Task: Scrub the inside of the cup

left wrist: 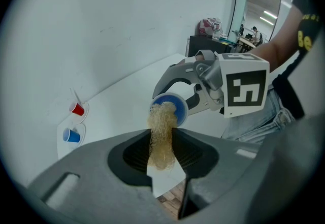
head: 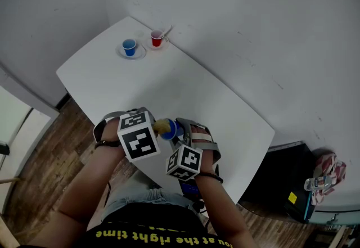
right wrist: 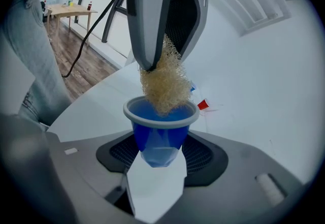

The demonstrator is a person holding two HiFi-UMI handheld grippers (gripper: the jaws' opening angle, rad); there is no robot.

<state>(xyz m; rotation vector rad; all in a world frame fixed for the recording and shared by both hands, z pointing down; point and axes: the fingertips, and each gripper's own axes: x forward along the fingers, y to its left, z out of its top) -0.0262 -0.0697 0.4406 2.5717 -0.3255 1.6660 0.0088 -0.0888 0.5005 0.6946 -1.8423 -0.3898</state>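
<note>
Cup (right wrist: 161, 129) clamped in right gripper (right wrist: 158, 159) — left gripper (left wrist: 163, 159) pinches scrubber (left wrist: 161, 134), its tip dipped inside

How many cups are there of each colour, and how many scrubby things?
Blue cups: 2 (near blue cup, far blue cup)
Red cups: 1 (red cup)
Scrubbers: 1 (scrubber)
Total: 4

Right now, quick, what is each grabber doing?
Left gripper: closed on the tan mesh scrubber.
Right gripper: closed on the small blue plastic cup.
</note>
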